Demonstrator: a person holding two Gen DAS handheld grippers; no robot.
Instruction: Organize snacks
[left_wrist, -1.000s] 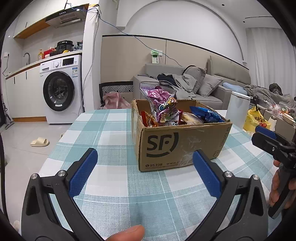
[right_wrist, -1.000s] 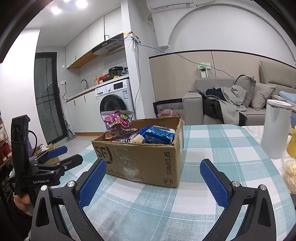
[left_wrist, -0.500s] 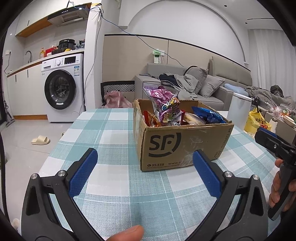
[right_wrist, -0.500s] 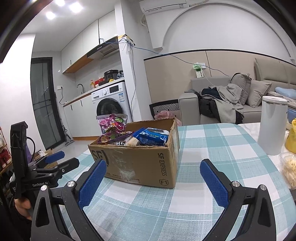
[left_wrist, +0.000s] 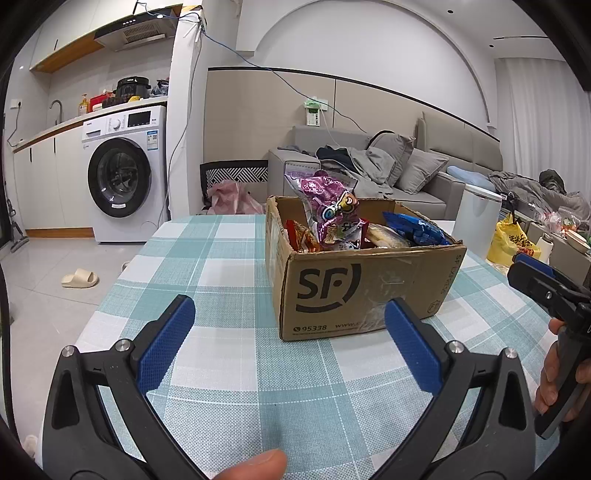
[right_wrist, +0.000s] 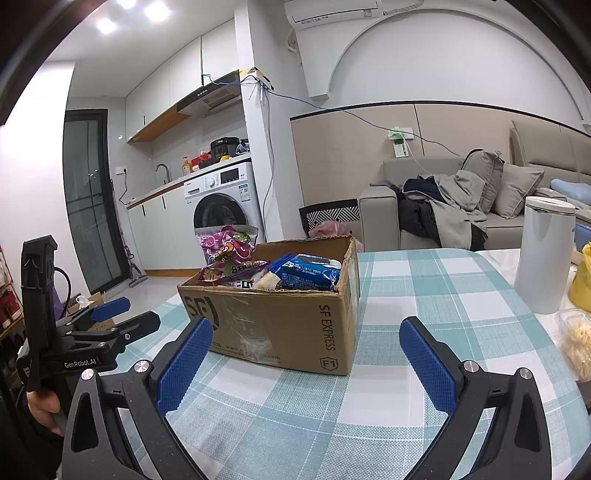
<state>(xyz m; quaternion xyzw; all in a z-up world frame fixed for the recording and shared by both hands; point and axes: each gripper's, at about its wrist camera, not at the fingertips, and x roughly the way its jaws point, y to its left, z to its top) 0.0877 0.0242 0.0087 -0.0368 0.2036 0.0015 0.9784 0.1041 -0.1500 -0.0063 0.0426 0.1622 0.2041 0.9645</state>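
A brown cardboard box marked SF stands on the teal checked tablecloth. Snack packs fill it: a tall purple bag, a blue pack, a red pack. My left gripper is open, short of the box's front left corner, with nothing between its blue pads. My right gripper is open too, facing the box's right corner from the other side. Each gripper shows at the edge of the other's view.
A white cylindrical bin stands at the table's right, with a yellow bag and a clear food tub near it. Beyond the table are a washing machine, a grey sofa and a slipper on the floor.
Both grippers have tilted up slightly, so the box sits lower in each view. Both stay open and the box has not moved.
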